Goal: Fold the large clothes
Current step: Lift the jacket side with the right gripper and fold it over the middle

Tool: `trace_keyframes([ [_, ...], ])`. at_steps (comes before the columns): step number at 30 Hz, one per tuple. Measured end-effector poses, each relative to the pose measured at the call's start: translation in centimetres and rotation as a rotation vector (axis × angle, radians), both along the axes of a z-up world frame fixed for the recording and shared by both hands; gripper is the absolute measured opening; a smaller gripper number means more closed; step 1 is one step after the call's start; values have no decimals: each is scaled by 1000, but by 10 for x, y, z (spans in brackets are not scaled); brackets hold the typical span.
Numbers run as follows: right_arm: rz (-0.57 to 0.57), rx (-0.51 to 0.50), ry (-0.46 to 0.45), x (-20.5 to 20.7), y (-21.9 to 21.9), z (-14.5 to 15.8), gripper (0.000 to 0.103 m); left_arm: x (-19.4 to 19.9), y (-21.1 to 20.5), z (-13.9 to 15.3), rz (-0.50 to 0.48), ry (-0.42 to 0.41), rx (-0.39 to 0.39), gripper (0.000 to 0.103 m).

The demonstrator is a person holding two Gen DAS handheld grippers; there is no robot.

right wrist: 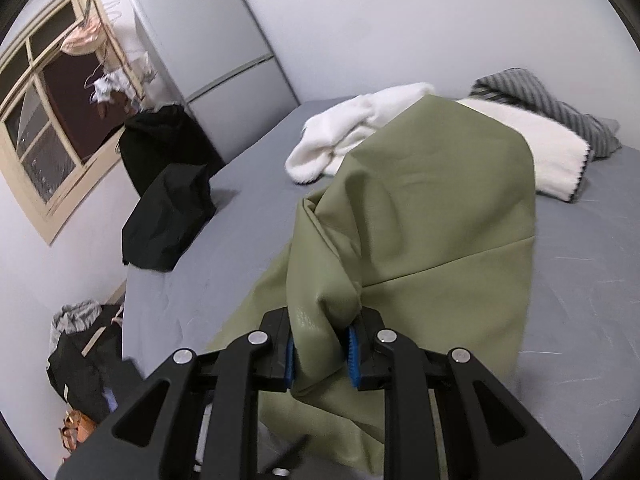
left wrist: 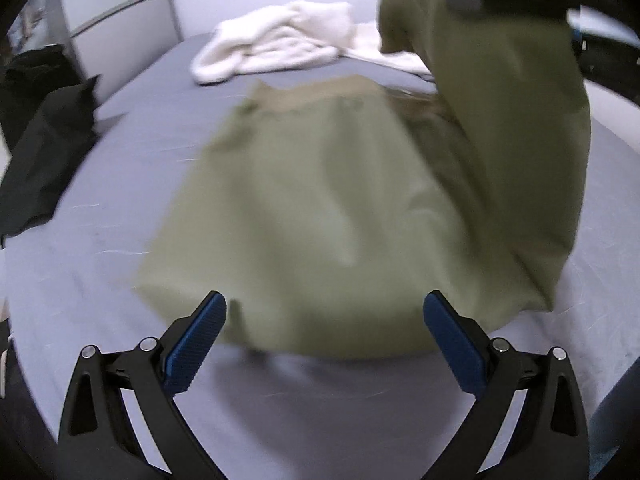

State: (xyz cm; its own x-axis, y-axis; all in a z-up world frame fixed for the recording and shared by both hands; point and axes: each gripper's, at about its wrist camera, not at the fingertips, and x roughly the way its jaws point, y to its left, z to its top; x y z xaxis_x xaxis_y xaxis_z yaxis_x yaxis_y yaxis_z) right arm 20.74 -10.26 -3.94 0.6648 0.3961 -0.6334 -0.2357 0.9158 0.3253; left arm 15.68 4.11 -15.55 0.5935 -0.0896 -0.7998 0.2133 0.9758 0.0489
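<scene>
- Leftmost, black garments [left wrist: 44, 148] sat at the bed [left wrist: 120, 184] edge, untouched.
- Left gripper [left wrist: 324, 340] hung wide open, holding nothing, just short of the olive garment [left wrist: 312, 216] near edge.
- Garment lay mid-bed, partly flat; folding looked barely begun.
- Right gripper [right wrist: 320, 354] was clamped on a bunched olive edge, lifted.
- White fleece [right wrist: 352, 128] still awaited folding.
</scene>
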Motion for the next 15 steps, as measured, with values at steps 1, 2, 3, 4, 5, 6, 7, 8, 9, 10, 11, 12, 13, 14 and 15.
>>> trace_keyframes([
  [1, 12, -6, 8, 3, 8, -4, 20, 0, 8, 2, 17, -4, 4, 97],
  [2, 28, -14, 17, 6, 18, -8, 20, 0, 18, 4, 36, -7, 8, 97],
  [3, 40, -20, 24, 8, 26, -12, 20, -1, 31, 6, 64, -9, 8, 97],
  [4, 55, -27, 35, 10, 35, -17, 20, -2, 39, 6, 81, -9, 7, 97],
  [5, 66, -32, 41, 12, 42, -20, 20, -3, 48, 7, 100, -10, 7, 97],
  [6, 81, -36, 52, 14, 53, -27, 20, -5, 61, 5, 128, -9, 9, 97],
  [7, 93, -38, 60, 16, 62, -33, 20, -6, 68, 4, 146, -6, 10, 97],
  [8, 105, -42, 72, 18, 71, -39, 20, -7, 78, 1, 170, -2, 8, 97],
  [9, 113, -45, 79, 20, 78, -43, 20, -8, 88, -2, 193, 3, 1, 97],
  [10, 123, -49, 87, 21, 86, -48, 20, -9, 95, -5, 210, 9, -7, 97],
  [11, 133, -48, 96, 22, 93, -52, 20, -9, 102, -6, 227, 16, -14, 97],
  [12, 146, -45, 103, 22, 100, -56, 20, -9, 109, -8, 242, 22, -21, 97],
  [13, 159, -49, 107, 21, 107, -59, 20, -10, 117, -10, 260, 25, -29, 97],
  [14, 178, -66, 111, 19, 117, -62, 20, -15, 123, -11, 272, 25, -34, 97],
  [15, 190, -80, 114, 18, 125, -65, 20, -16, 128, -11, 283, 25, -38, 97],
])
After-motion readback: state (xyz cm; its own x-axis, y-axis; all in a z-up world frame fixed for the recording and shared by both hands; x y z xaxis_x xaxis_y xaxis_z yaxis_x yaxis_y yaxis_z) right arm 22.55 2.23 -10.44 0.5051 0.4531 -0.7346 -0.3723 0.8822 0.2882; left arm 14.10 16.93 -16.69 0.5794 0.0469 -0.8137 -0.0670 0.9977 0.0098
